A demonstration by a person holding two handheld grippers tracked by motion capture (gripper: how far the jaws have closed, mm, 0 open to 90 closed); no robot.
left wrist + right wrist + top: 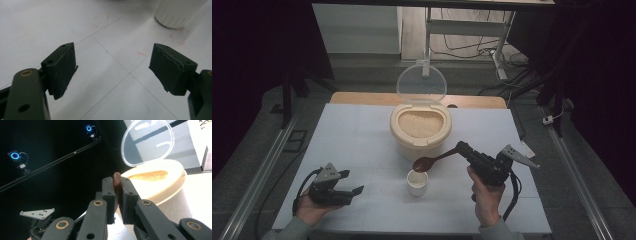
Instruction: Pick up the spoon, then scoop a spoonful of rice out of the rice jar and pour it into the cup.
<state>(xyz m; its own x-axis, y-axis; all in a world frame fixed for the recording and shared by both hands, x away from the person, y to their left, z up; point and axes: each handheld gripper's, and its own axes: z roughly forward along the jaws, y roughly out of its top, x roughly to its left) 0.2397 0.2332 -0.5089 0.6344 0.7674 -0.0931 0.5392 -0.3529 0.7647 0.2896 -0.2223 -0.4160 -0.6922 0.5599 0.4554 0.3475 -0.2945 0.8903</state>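
1. Brown and glossy, the spoon (434, 160) was clamped by its handle in the right gripper (463, 149), with its bowl poised just over the small white cup (417, 182) in front of the rice container (420, 129).
2. The container stood open, its clear lid (421, 83) tipped up behind the grain.
3. The left gripper (354, 190) hung low near the table (362, 135), well left of the cup, its jaws spread wide with nothing between them.
4. Nothing steadied the cup, so a knock from the spoon could probably have tipped it.
5. The grip sat far out on the handle; a quick wrist roll might have spilled grain past the narrow rim, or let the spoon twist between the pads.
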